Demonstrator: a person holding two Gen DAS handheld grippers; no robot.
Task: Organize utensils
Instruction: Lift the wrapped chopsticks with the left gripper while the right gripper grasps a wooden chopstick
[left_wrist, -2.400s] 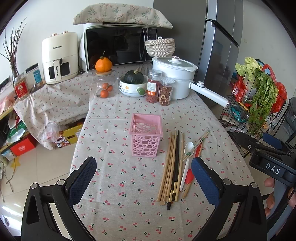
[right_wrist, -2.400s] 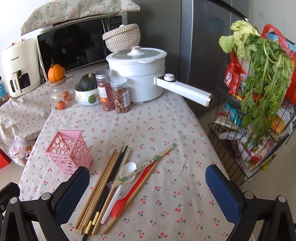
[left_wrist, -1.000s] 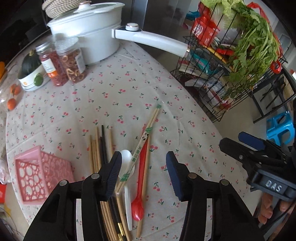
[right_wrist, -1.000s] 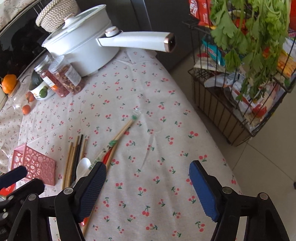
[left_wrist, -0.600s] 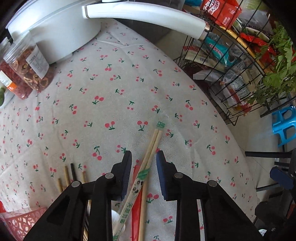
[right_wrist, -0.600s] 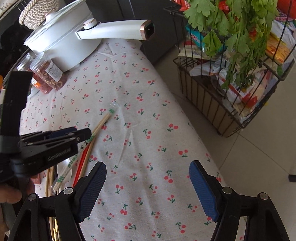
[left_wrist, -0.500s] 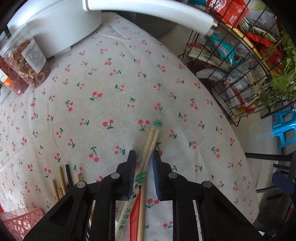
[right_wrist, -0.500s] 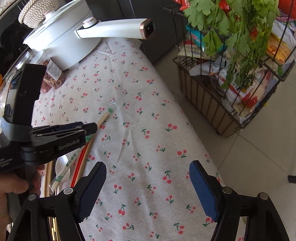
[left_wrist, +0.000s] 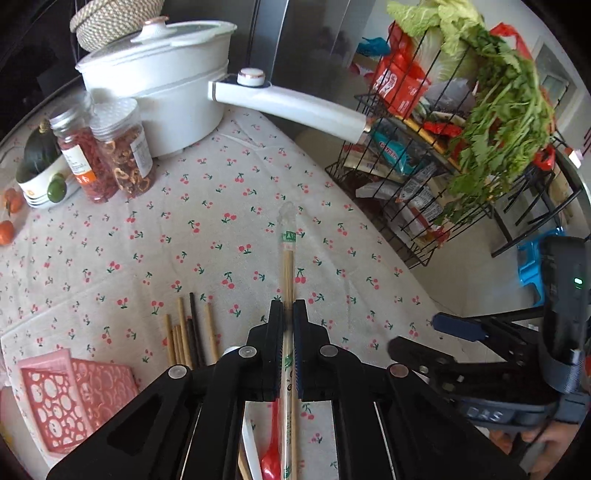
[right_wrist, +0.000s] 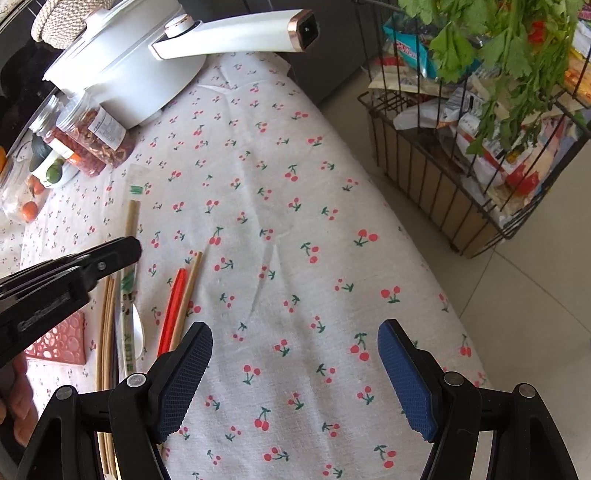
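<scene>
The left gripper is clenched on the wrapped chopsticks above the table, gripped mid-length; light, stiff, the sleeve likely slippery. The right gripper is held released.

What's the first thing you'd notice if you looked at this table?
Probably the left claw, pinched shut on wrapped chopsticks in the middle of the cherry tablecloth. Next, the big white pot at the back, its long handle sticking out toward a wire rack of leafy greens.
</scene>
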